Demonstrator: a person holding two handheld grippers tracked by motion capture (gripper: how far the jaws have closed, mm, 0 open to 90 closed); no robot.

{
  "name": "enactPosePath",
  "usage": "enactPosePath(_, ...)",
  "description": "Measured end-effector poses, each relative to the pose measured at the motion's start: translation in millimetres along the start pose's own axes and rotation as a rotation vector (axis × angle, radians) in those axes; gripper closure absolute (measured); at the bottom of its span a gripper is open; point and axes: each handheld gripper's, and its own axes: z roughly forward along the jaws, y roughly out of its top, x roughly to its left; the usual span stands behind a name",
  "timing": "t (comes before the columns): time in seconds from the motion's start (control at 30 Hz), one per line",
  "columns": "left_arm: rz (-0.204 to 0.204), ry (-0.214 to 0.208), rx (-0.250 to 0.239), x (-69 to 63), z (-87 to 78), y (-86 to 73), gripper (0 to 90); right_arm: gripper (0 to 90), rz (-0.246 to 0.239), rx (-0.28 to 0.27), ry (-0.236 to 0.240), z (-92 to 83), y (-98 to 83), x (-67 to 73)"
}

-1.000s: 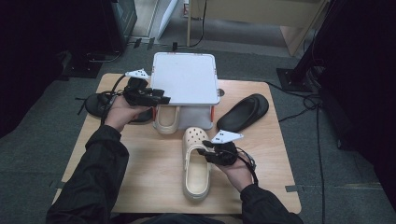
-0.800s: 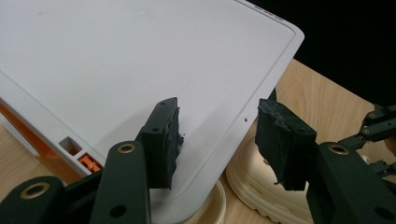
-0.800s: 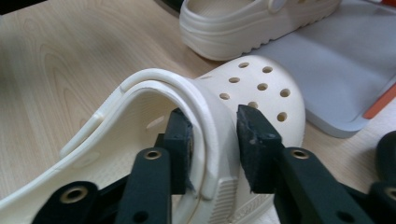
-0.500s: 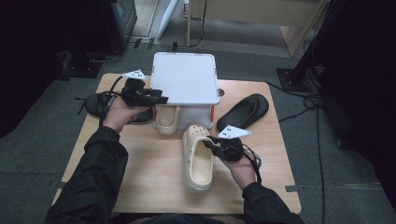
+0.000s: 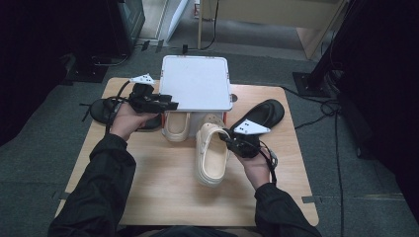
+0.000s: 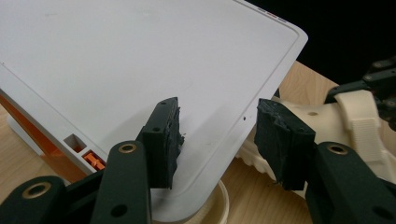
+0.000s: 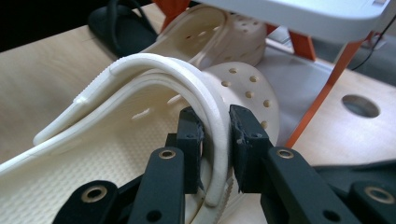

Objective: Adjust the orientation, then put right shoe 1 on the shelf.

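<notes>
Clog (image 5: pixel 211 157): cream, on surface, toe toward white stand (image 5: pixel 196 82).
Right claw (image 5: pixel 228 140): just closed, clamped on clog's side wall.
Left claw (image 5: pixel 170 104): apart, at stand's edge.
Progress: 1 clog under stand; this 1 left.

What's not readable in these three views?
- Cream clog under the rack: toe hidden by the white rack top in the high view.
- Left black sandal: largely covered by the left hand and left gripper in the high view.
- Held cream clog: heel end cut off by the frame edge in the right gripper view; the right gripper clamps its strap.
- Small marks on the rack top's far edge: too small, left gripper view.
</notes>
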Motion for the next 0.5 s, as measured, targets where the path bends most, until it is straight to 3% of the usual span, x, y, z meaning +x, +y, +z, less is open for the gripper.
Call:
enactPosePath(0.3, 0.002, -0.004, 0.004, 0.1, -0.7, 0.0, 50.7, 75.5, -0.084, 0.044, -0.058, 40.1, 11.4, -4.1)
enactPosePath(0.5, 0.000, -0.010, 0.005, 0.6, -1.1, -0.2, 50.7, 74.8, -0.107, 0.060, -0.085, 60.1, 10.3, -5.8)
